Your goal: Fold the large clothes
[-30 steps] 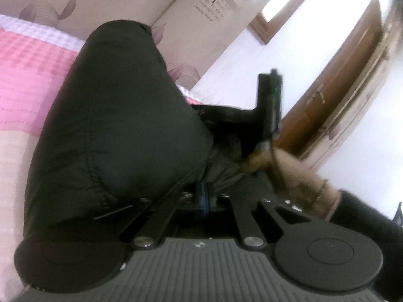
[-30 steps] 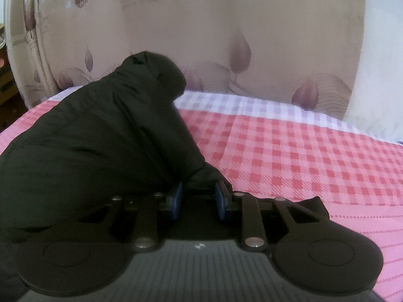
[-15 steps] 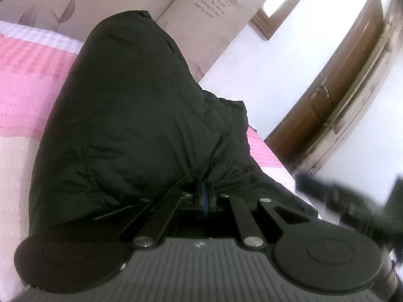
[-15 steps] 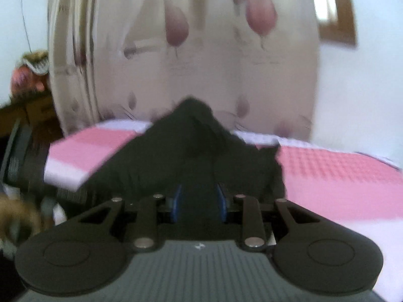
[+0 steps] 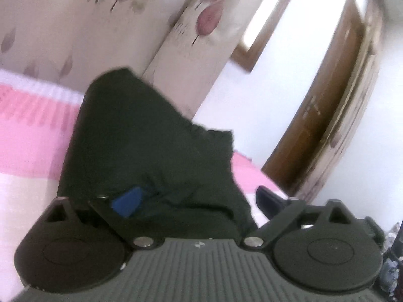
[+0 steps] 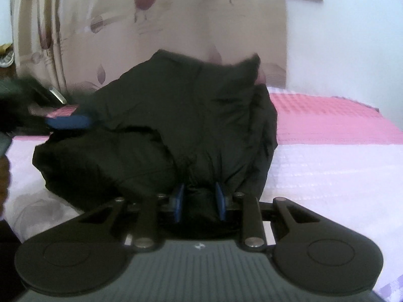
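My left gripper [image 5: 199, 201] has just sprung wide, dropping the jacket [image 5: 141, 156] at frame centre, while my right gripper [image 6: 200, 202] still pinches its hem, so this fold is laid.

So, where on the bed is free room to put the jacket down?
The pale bedspread right of the black jacket is bare, as is the pink part behind it. The left side is crowded by the left tool.

Jacket [image 5: 151, 156] folds hide the left gripper's [image 5: 199, 201] right fingertip; its blue pad [image 5: 127, 201] looks blurred.
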Available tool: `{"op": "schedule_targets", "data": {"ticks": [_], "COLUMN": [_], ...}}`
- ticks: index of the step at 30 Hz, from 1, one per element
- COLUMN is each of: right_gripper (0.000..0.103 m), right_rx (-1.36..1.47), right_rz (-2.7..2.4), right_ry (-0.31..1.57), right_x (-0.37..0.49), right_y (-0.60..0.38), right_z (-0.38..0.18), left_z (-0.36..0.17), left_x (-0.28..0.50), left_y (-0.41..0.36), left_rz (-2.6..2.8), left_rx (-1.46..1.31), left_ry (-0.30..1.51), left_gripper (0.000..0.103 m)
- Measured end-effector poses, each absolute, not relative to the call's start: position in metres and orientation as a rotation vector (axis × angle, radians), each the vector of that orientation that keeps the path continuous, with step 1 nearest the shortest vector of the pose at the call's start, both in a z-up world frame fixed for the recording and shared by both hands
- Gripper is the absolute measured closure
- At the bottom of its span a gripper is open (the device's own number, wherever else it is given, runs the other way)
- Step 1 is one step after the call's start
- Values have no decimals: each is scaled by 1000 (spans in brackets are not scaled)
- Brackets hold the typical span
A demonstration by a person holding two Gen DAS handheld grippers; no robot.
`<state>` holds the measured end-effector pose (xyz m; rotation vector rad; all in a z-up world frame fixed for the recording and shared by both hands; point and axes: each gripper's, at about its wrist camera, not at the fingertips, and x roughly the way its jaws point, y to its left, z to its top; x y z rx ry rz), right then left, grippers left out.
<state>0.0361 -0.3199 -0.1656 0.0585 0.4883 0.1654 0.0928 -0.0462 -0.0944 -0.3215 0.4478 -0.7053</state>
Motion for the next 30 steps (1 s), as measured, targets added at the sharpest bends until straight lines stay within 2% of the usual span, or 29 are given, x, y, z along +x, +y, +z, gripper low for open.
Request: {"op": "schedule_targets", "data": {"ticks": [2, 3, 4, 5, 10, 12, 20, 22, 26, 30], "right_gripper": [77, 77, 77, 77, 76, 76, 76, 75, 75, 75], "right_rx": [59, 62, 69, 76, 75, 104, 245, 284, 241, 104], "right_rz": [174, 175, 178, 182, 191, 202, 257, 278, 304, 346], "right_ry": [484, 482, 480, 477, 470, 471, 508, 499, 360, 326], "right_x": [35, 36, 38, 34, 31, 31, 35, 33, 36, 90], "right_y": [-320, -320, -321, -328, -332, -336, -359, -371, -376, -349], "right_z": [-168, -169, -170, -172, -174, -174, -168, -151, -91, -49], "left_z": [-95, -98, -103, -107, -122, -128, -140, -140, -138, -137], "left_x": [85, 85, 86, 88, 95, 101, 108, 108, 109, 107], "left_y": [-52, -54, -57, -59, -54, -46, -44, -42, -45, -47], "left_rz": [-706, -717, -741, -754, -649, -625, -611, -617, -614, -610], "left_rx": [-273, -271, -280, -281, -227, -224, -174, -174, -174, -185], "left_ry": [444, 460, 482, 503, 549, 579, 610, 614, 614, 616], "left_gripper": [10, 16, 25, 31, 78, 92, 92, 92, 92, 92]}}
